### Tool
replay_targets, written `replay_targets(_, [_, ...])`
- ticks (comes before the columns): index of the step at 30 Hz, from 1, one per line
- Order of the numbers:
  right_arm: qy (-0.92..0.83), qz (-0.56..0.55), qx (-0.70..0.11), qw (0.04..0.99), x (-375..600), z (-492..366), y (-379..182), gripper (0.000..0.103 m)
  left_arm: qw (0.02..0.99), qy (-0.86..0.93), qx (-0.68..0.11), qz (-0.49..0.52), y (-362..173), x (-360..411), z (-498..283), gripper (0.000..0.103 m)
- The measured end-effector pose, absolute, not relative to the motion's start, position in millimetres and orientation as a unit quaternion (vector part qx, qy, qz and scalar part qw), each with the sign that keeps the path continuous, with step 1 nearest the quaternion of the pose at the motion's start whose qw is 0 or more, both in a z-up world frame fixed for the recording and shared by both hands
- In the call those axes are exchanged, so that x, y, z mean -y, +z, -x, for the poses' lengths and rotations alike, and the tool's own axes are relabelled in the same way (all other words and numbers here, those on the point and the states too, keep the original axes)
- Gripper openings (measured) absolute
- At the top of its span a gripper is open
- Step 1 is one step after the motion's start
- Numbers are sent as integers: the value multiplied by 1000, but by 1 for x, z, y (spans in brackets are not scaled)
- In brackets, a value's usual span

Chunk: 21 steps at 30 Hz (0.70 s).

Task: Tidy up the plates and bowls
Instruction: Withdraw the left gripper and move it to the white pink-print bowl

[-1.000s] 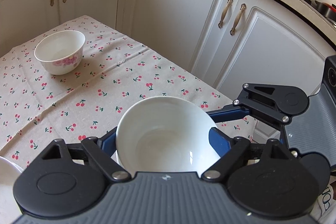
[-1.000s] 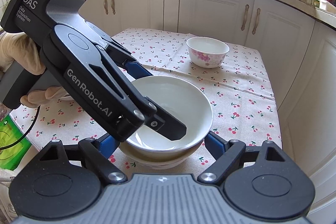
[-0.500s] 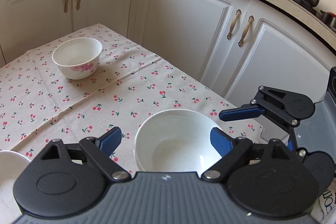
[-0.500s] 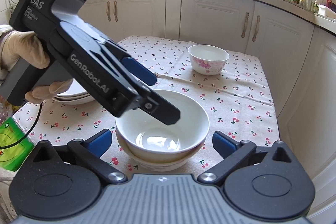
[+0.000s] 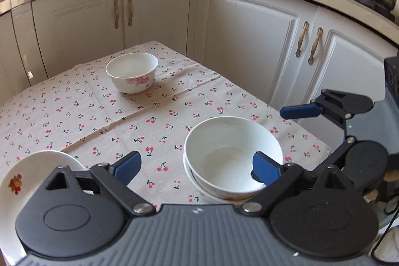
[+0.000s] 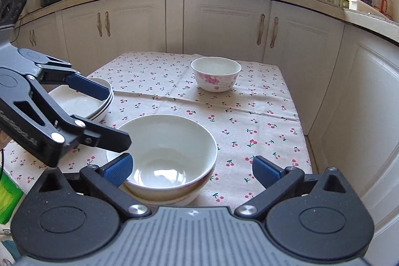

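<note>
On the cherry-print tablecloth [image 6: 249, 101], near its front edge, the white bowl [image 6: 164, 151] sits nested in a second bowl. Plates [image 6: 82, 101] are stacked at the left edge; the flowered bowl [image 6: 215, 74] stands near the far edge. Left gripper [image 5: 197, 163], jaws just widening, and right gripper [image 6: 192, 166] both stand apart, empty. Judgement: lift clear before reaching for the flowered bowl.

Each gripper [image 6: 192, 167]: black linkage arms, silver pivot screws, 2 blue ribbed pads [image 6: 117, 167], grey ridged housing.
</note>
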State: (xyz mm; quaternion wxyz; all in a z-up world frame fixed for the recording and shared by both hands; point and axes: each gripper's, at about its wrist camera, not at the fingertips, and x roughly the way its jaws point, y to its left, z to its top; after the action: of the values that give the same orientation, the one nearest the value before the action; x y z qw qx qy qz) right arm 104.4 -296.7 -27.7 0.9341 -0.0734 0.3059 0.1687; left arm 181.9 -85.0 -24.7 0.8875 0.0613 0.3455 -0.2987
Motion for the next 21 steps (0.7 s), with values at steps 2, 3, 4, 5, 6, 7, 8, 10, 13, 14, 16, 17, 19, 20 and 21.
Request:
replay_targets(2, [164,78,-305,935,295,-103,-29,103,892,-292,-342,-42,-25,80,-181,96])
replay_targets(3, [164,79,-304,935,295,-103,-28,103,898,-283,-336,-37,-25,77,-180,96])
replay_targets(4, [164,78,-304,935,295,-104,-28,103,903,-273,-330,-34,-25,75,-180,96])
replay_targets(5, [162,77,-303,936,296,-103,-26,103,907,-265,-326,-30,-26,72,-180,97])
replay_targets(6, [161,77,-301,937,297,-103,-25,103,910,-259,-324,-24,-27,69,-181,97])
replay_targets(7, [160,76,-299,938,298,-104,-23,103,910,-257,-324,-19,-28,66,-182,97])
replay_targets(8, [162,74,-297,938,300,-104,-21,103,909,-259,-325,-16,-28,63,-183,97])
replay_targets(10, [165,76,-295,938,302,-105,-17,103,911,-256,-322,-17,-27,60,-185,97])
replay_targets(13, [163,89,-292,938,303,-110,-13,103,916,-249,-315,-22,-26,58,-189,97])
replay_targets(14, [165,92,-291,938,304,-111,-11,103,915,-249,-315,-21,-26,57,-192,97])
replay_targets(16, [169,95,-294,936,306,-117,-9,103,915,-246,-318,-24,-27,56,-199,97])
replay_targets(17, [174,96,-295,935,307,-121,-8,103,916,-243,-319,-27,-27,56,-203,97])
replay_targets(19, [183,95,-300,931,310,-130,-5,103,915,-241,-323,-31,-28,56,-211,97])
replay_targets(20, [188,94,-304,929,311,-135,-4,103,914,-241,-324,-33,-28,56,-215,97])
replay_targets(21, [191,93,-306,928,312,-141,-3,103,914,-241,-325,-34,-28,56,-220,97])
